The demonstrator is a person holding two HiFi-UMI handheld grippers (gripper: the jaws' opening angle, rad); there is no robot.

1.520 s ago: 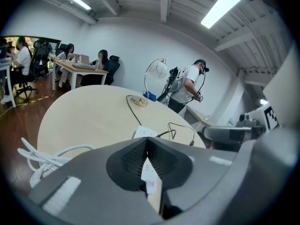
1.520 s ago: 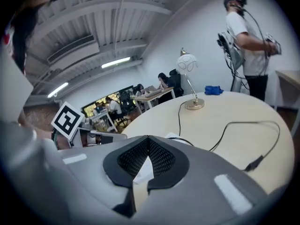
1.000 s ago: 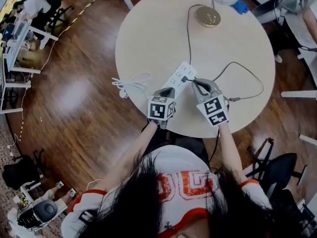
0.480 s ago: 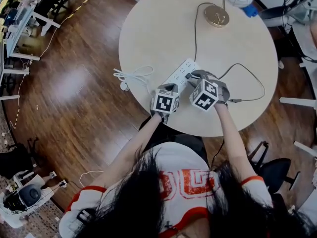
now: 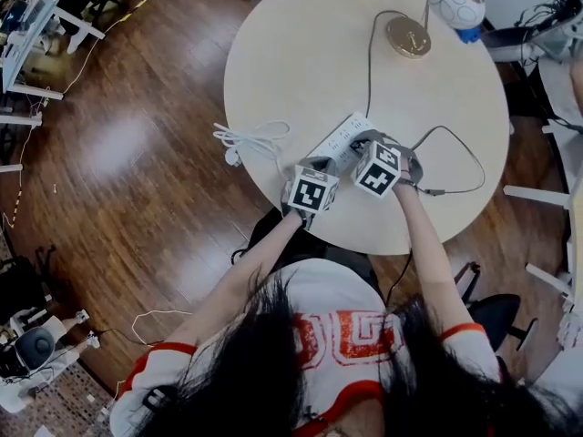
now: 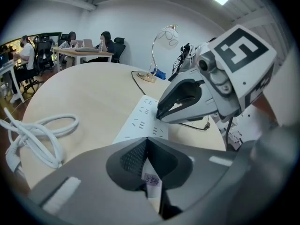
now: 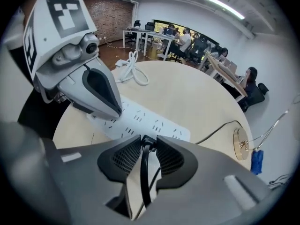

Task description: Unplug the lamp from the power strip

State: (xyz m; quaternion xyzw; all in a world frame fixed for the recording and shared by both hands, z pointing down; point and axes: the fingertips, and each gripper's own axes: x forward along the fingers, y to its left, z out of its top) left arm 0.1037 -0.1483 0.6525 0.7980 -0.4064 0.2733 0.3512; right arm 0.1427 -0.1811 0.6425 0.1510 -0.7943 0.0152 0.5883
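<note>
**Right claw** (image 7: pixel 146 146) is clamped on the lamp's black plug (image 7: pixel 146 140) where it meets the white strip (image 7: pixel 140 120). The left claw (image 6: pixel 148 149) is closed on the strip's near end, evidently to pin it to the table (image 5: pixel 291 53) so that a pull frees the plug rather than dragging the strip along. Both claws sit side by side at the table's near edge, tips angled toward each other. The lamp (image 5: pixel 414 30) stands at the far rim, well apart, and its cord (image 5: pixel 370 71) runs slack across the top to the strip.

In the head view the marker cubes hide both grips, which only the gripper views show. The right gripper view has the cord passing down between the jaws, though not whether the pins have left the socket. The left gripper view shows a labelled white end held between its jaws. A white cable (image 5: pixel 250 139) lies looped on the table beside the strip.
</note>
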